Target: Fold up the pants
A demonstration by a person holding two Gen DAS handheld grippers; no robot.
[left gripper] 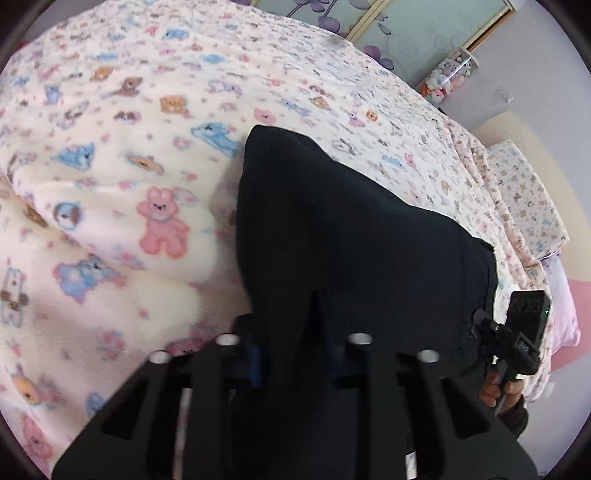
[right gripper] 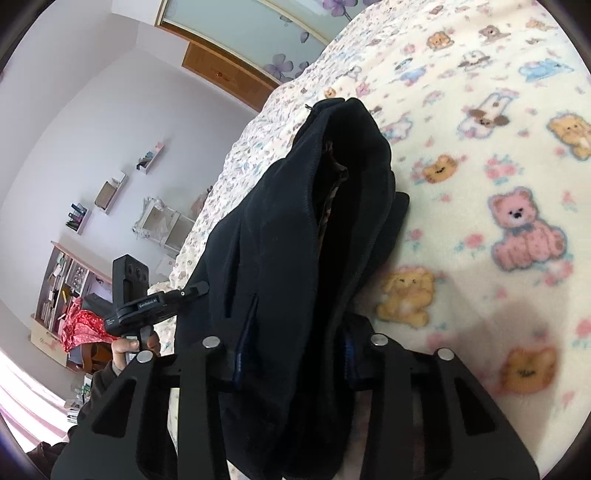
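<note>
The black pants [left gripper: 347, 236] hang lifted over a bed with a cream blanket printed with animals [left gripper: 122, 184]. My left gripper [left gripper: 295, 354] is shut on the pants' near edge; the cloth drapes over its fingers. In the right wrist view my right gripper [right gripper: 291, 354] is shut on the pants [right gripper: 295, 229] too, with the waistband opening and a side pocket facing me. The right gripper [left gripper: 517, 332] shows at the lower right of the left wrist view, and the left gripper [right gripper: 147, 302] at the left of the right wrist view.
The blanket [right gripper: 498, 184] covers the bed to my right. A pillow [left gripper: 524, 195] lies at the far right bed edge. Wall shelves [right gripper: 110, 192], a bookcase [right gripper: 62, 288] and a red bag [right gripper: 81, 328] stand beyond the bed. A wardrobe with flower-printed doors [left gripper: 406, 33] is behind.
</note>
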